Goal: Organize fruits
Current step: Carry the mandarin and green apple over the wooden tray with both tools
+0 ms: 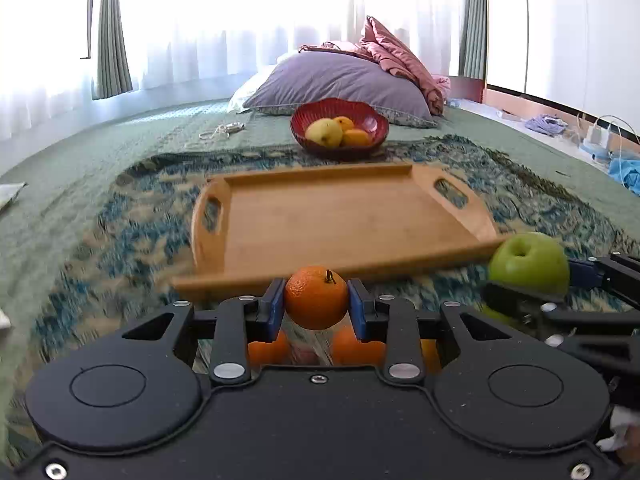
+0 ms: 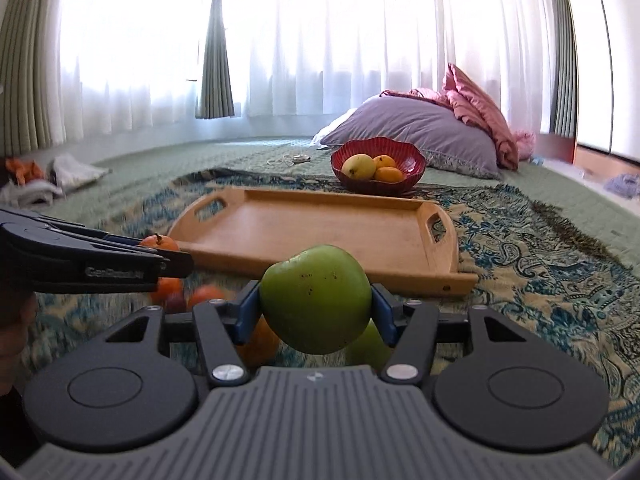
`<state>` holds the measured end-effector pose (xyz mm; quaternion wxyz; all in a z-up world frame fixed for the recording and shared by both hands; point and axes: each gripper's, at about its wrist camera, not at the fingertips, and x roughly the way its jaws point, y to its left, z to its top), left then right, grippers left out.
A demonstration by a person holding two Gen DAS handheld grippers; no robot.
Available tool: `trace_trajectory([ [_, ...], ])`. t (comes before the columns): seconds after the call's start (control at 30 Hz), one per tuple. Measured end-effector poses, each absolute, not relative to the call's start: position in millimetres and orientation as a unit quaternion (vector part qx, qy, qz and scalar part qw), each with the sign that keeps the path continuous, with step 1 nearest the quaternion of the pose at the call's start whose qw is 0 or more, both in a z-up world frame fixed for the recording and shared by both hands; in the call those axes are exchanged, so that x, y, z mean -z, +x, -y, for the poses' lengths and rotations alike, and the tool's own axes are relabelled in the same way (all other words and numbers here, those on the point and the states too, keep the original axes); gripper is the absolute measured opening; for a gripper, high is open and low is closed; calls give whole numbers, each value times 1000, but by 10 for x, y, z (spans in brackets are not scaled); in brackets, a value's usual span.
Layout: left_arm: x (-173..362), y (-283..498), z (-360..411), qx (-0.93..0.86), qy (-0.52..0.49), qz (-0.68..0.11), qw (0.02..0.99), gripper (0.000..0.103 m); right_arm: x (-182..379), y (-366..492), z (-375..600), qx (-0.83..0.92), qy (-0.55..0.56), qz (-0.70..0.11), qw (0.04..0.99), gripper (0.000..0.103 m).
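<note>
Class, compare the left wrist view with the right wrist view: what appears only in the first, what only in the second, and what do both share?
Only the left wrist view: white cables and gadgets at the bed's far right edge.
Only the right wrist view: crumpled cloths at far left.
Both: the wooden tray, the red bowl of fruit, the orange in the left gripper, and the green apple in the right gripper.
</note>
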<state>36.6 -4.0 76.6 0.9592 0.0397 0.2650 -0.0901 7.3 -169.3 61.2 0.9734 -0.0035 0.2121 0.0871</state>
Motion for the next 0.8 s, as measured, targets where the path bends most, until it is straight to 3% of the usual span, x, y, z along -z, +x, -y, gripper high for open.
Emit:
trace_trajectory([
  [0.37,-1233,1100,-96,96,-5,-275,957,31,-1082,785,1996,-90,40,-238,966,61],
  [0.8,-1047,2040,-124,76,-35,-340,937,31,-1148,1692,2067,-73,55,-295,951,61],
])
